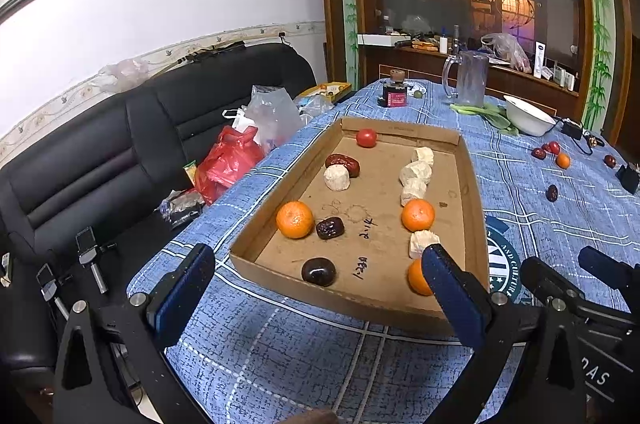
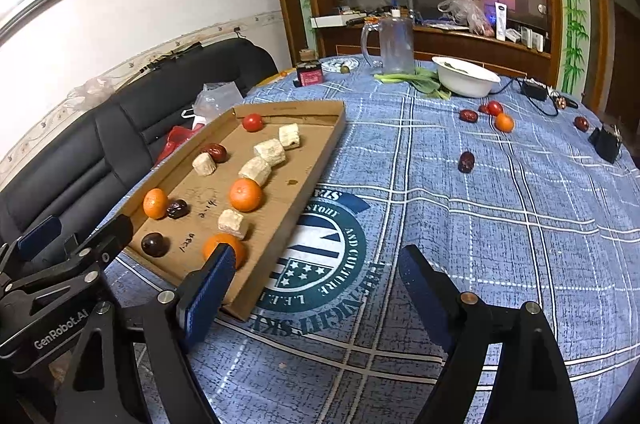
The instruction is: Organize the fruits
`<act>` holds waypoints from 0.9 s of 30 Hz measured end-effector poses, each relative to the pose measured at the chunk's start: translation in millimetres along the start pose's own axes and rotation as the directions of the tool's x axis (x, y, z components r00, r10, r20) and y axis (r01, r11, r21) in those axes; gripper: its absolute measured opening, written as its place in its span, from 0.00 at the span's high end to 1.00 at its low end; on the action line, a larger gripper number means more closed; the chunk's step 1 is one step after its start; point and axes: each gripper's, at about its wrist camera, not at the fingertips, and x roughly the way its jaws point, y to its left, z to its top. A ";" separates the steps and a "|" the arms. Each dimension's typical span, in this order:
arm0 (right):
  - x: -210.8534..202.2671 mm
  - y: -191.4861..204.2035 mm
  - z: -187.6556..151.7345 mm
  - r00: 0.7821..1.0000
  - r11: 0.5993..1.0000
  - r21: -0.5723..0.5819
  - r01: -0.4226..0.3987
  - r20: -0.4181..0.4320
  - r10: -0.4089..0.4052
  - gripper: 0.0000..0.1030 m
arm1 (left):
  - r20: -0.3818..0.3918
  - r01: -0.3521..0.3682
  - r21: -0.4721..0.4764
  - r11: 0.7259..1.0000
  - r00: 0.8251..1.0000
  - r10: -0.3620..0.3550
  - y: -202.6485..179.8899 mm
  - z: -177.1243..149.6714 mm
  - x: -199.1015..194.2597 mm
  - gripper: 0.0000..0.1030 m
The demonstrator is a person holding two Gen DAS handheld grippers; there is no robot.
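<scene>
Left gripper (image 1: 320,264): jaws spread wide and empty, hovering over the near end of the cardboard tray, one blue pad outside the tray's near left corner, the other in front of an orange at its near right corner.
Right gripper (image 2: 316,276): jaws wide apart with nothing between them, over the tablecloth just right of the tray's near end.
Cardboard tray (image 1: 288,288): shallow, open, lying along the left side of the table.
Tray, left side: a tomato (image 1: 366,137) at the far end, then a red date (image 1: 343,163) touching a pale chunk (image 1: 337,177), an orange (image 1: 295,219) beside a dark date (image 1: 330,227), and a dark round fruit (image 1: 318,271) nearest.
Tray, right side: three pale chunks (image 1: 417,173) in a row, an orange (image 1: 418,215), another pale chunk, then the half-hidden orange (image 1: 416,278).
Loose fruit (image 2: 504,122): an orange, small tomatoes and dates scattered near the far right edge of the table.
Tablecloth (image 2: 500,224): blue with white checks and a round emblem.
Far edge: a clear pitcher (image 2: 396,44), a white bowl (image 2: 466,76), green leaves.
</scene>
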 end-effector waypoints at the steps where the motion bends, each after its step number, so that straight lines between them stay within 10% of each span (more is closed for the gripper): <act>1: 0.9 -1.0 -0.2 1.000 1.000 0.004 -0.001 -0.003 0.001 0.15 | -0.002 0.001 0.001 1.000 1.000 -0.001 -0.2 -0.4 0.6 0.00; 27: 8.2 -3.6 0.5 0.999 0.999 -0.004 0.043 -0.022 -0.043 0.15 | -0.059 0.013 -0.023 1.000 0.998 -0.014 5.2 -3.0 14.6 0.00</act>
